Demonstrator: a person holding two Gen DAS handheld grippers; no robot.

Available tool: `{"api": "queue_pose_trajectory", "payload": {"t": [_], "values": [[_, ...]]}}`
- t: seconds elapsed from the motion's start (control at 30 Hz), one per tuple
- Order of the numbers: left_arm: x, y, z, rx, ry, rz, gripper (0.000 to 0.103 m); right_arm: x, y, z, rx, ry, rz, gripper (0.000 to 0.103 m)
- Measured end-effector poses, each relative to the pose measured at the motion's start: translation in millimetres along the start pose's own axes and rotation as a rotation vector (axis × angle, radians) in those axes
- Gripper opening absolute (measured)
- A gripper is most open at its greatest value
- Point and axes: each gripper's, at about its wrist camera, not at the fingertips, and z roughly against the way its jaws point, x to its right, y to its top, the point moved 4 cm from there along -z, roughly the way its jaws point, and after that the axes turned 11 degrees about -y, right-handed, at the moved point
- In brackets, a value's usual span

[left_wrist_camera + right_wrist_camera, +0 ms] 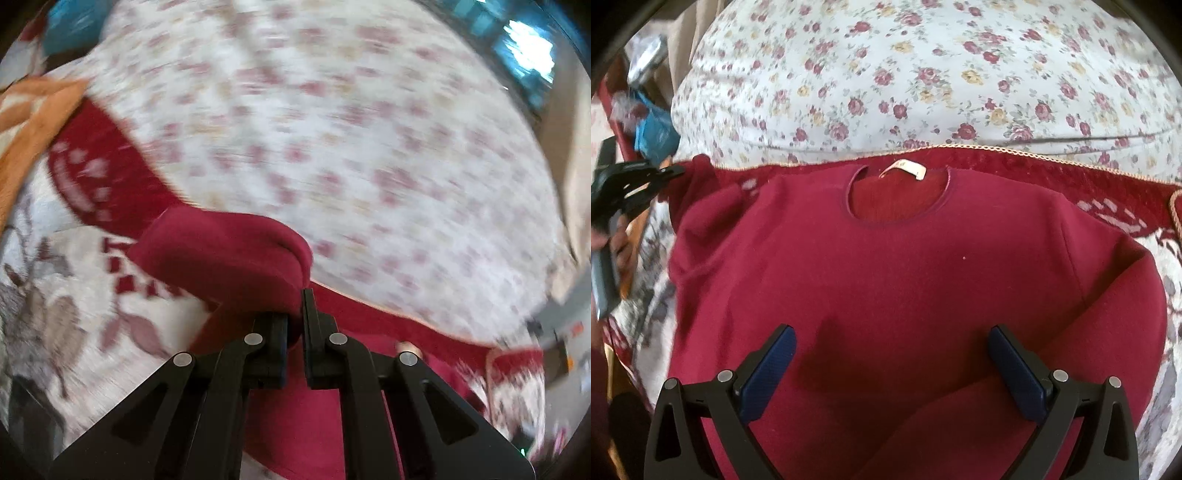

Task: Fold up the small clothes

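A dark red sweater (905, 280) lies flat on a red and white patterned blanket (1123, 218), its neckline and white label (903, 170) on the far side. My right gripper (891, 332) hovers open over the sweater's lower body, with nothing pinched between its blue pads. My left gripper (295, 306) is shut on the end of the sweater's left sleeve (221, 254) and holds it lifted off the blanket; that view is blurred by motion. In the right wrist view the left gripper (676, 170) shows at the left edge with the sleeve tip in it.
A white sheet with small roses (923, 74) covers the bed beyond the blanket. An orange cloth (33, 110) lies at the far left. Blue and grey clutter (650, 125) sits off the bed's left corner. A bright window (528, 51) is at the upper right.
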Motion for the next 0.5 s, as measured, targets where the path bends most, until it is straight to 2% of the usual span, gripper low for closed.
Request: {"api": "queue_pose_trajectory", "payload": {"t": [0.13, 0.2, 0.33, 0.43, 0.5], "values": [[66.3, -51.0, -3.4, -0.083, -0.056, -0.124, 0.005, 7.4, 4.7, 9.8, 0.023, -0.003, -0.035, 0.103], [86.0, -77.0, -10.0, -0.128, -0.084, -0.147, 0.005, 13.0, 7.8, 15.8, 0.042, -0.022, -0.045, 0.103], [108.5, -131.1, -32.8, -0.223, -0.110, -0.161, 0.005, 28.6, 14.0, 24.0, 0.070, -0.049, -0.085, 0.103], [116.6, -172.1, -62.7, -0.340, -0.125, -0.145, 0.005, 39.6, 16.9, 25.6, 0.073, -0.056, -0.120, 0.103], [121.1, -185.0, -73.3, -0.378, -0.116, -0.169, 0.005, 46.0, 17.0, 25.1, 0.070, -0.063, -0.136, 0.103]]}}
